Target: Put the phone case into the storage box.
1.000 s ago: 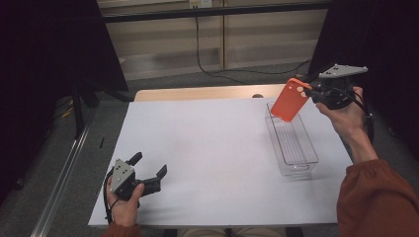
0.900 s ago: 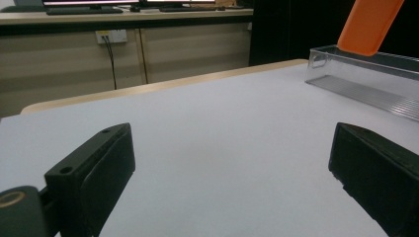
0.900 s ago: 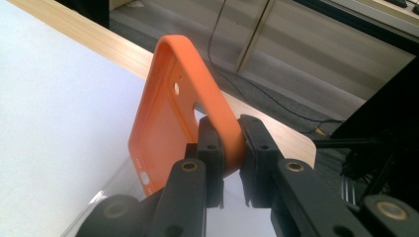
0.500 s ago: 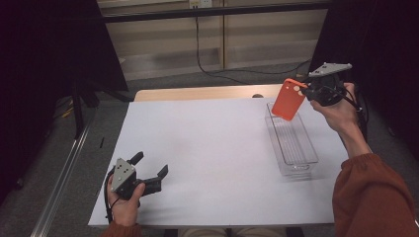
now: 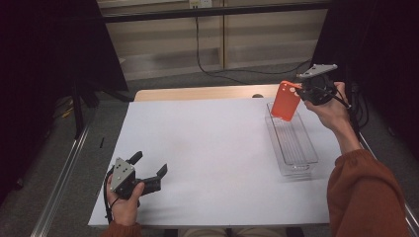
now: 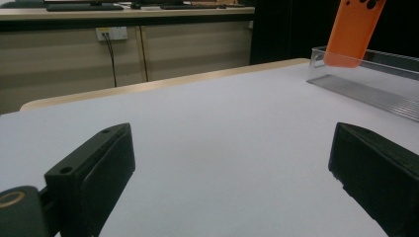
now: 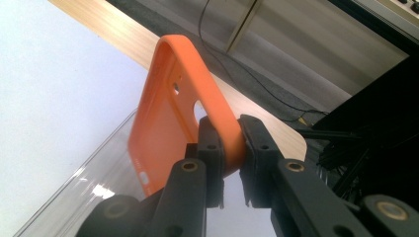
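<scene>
Nearest to the person, the left gripper (image 5: 148,177) rests low on the white table cover (image 5: 207,158) near its front left corner, its jaws spread wide with nothing between them. It is well apart from everything else.

Farther away, on the right side, the right gripper (image 5: 300,92) is clamped on one long edge of the orange phone case (image 5: 285,101). The case hangs tilted in the air above the far end of the clear plastic tray (image 5: 291,143), and does not touch it.

What could go wrong, in my judgement:
- The jaws pinch only a thin, soft rim. The case could bend or slide out, and fall on the table beside the tray.
- The tray is narrow. If the case comes down turned across it, a corner may catch the wall and the case will sit crooked on the rim.
- The tray looks light and nothing holds it. A push from the case or gripper could shift it toward the table edge.

Count: two grippers, one orange phone case, one clear tray, one white cover on a wooden table (image 5: 197,93).
</scene>
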